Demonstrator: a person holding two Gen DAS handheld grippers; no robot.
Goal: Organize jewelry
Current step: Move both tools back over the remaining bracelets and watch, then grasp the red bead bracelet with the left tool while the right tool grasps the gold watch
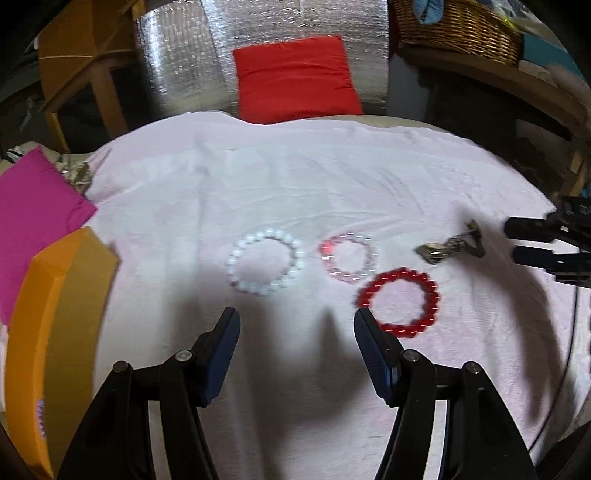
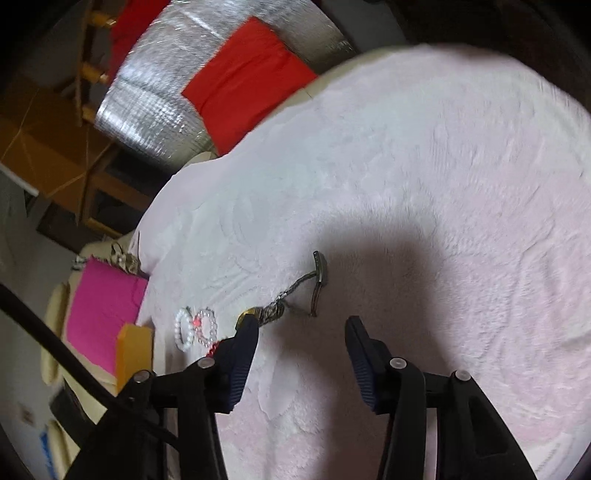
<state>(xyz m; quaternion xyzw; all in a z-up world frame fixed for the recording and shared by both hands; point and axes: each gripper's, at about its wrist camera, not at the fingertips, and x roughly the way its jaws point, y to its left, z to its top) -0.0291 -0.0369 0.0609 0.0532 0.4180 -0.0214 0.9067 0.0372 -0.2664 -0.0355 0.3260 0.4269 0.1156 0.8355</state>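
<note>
Three bead bracelets lie on a pale pink cloth (image 1: pixel 280 184): a white one (image 1: pixel 265 262), a clear pink one (image 1: pixel 350 257) and a red one (image 1: pixel 399 301). A metal watch (image 1: pixel 452 247) lies to their right. My left gripper (image 1: pixel 295 325) is open and empty, hovering just short of the bracelets. My right gripper (image 2: pixel 301 326) is open and empty, close to the watch (image 2: pixel 295 295); it also shows at the right edge of the left wrist view (image 1: pixel 517 240). The white bracelet (image 2: pixel 183 329) and pink bracelet (image 2: pixel 206 325) appear small in the right wrist view.
An orange box (image 1: pixel 55 332) stands at the left edge of the cloth, with a magenta cloth (image 1: pixel 33 210) behind it. A red cushion (image 1: pixel 295 79) leans on silver foil at the back. A wicker basket (image 1: pixel 458 29) sits at the back right.
</note>
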